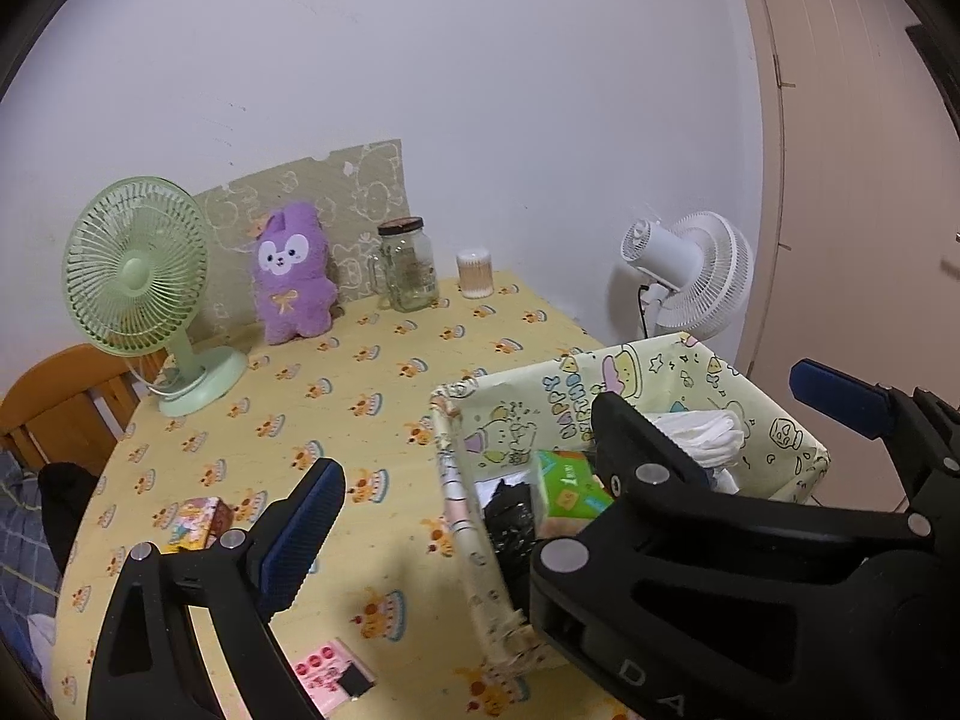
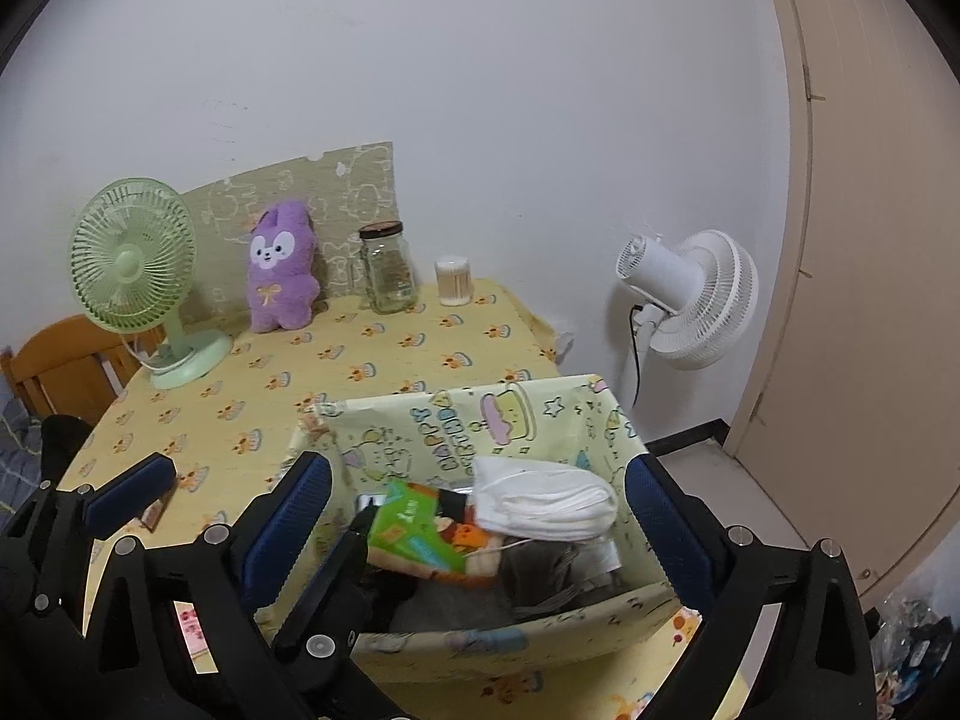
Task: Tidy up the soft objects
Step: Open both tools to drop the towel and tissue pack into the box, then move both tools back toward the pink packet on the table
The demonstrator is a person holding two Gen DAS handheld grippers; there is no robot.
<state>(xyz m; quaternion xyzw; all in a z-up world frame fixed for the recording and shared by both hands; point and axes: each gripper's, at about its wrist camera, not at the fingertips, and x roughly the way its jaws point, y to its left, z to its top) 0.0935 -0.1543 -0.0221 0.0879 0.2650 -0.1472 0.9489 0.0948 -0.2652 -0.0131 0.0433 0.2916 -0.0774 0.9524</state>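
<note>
A purple plush rabbit (image 1: 293,276) sits upright against a board at the table's far side; it also shows in the right wrist view (image 2: 279,276). A patterned fabric storage box (image 1: 480,528) (image 2: 516,642) at the near right holds a stack of white cloth (image 2: 543,504), a green tissue pack (image 2: 414,531) and dark items. My right gripper (image 2: 480,516) is open, its fingers straddling the box from above. My left gripper (image 2: 207,489) is open and empty, just left of the box; one left finger (image 1: 303,534) hangs over the tablecloth.
A green desk fan (image 1: 141,282) stands at the far left. A glass jar (image 1: 408,267) and a cotton-swab tub (image 1: 475,273) stand by the wall. A white floor fan (image 1: 690,276) is beyond the table's right edge. A small candy box (image 1: 195,522) and pink card (image 1: 327,669) lie near left.
</note>
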